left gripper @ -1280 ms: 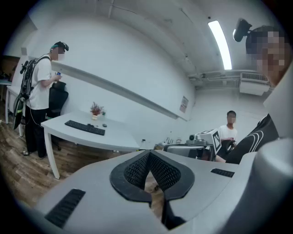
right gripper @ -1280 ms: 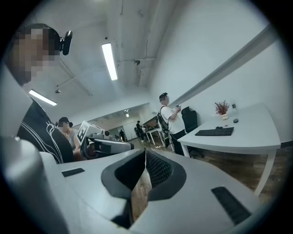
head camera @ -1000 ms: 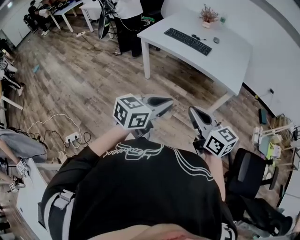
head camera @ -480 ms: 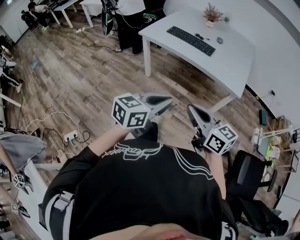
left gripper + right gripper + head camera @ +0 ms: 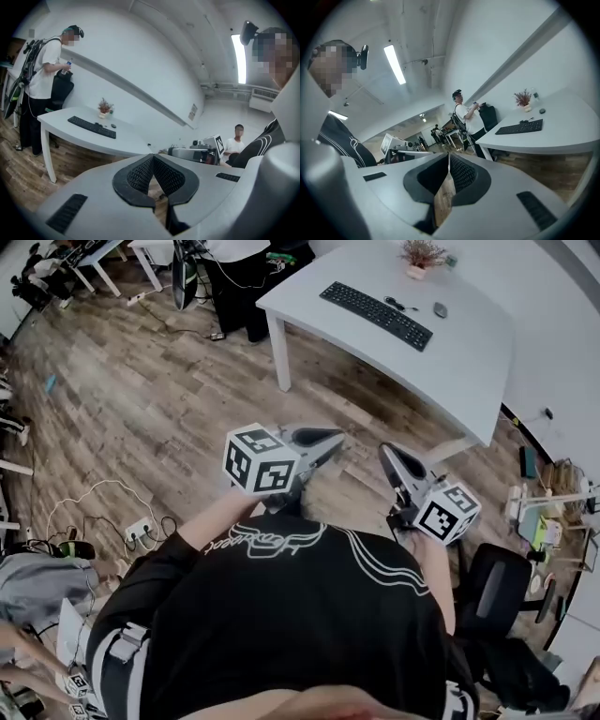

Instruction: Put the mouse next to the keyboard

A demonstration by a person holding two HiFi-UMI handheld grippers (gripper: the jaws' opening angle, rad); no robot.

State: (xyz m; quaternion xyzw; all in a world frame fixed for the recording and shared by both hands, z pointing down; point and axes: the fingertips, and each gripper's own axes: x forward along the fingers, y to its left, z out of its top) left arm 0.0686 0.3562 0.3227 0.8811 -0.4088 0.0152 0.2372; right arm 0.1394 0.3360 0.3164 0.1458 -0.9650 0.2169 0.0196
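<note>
The left gripper (image 5: 337, 439) and right gripper (image 5: 385, 453) are both closed and empty, held over the wooden floor (image 5: 169, 399) short of the table (image 5: 469, 371). The mouse (image 5: 440, 309) lies near the tabletop's far edge, past the right end of the keyboard (image 5: 376, 315) and not touching it.

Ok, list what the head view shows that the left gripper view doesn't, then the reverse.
Only the head view: a power strip with cables on the wood floor, and a black office chair.
Only the left gripper view: the left gripper up close, its jaws closed tip to tip with nothing between, a seated person in white, and a ceiling light strip.
Both: the white table carrying the keyboard, the mouse lying apart from it, and a potted plant.
</note>
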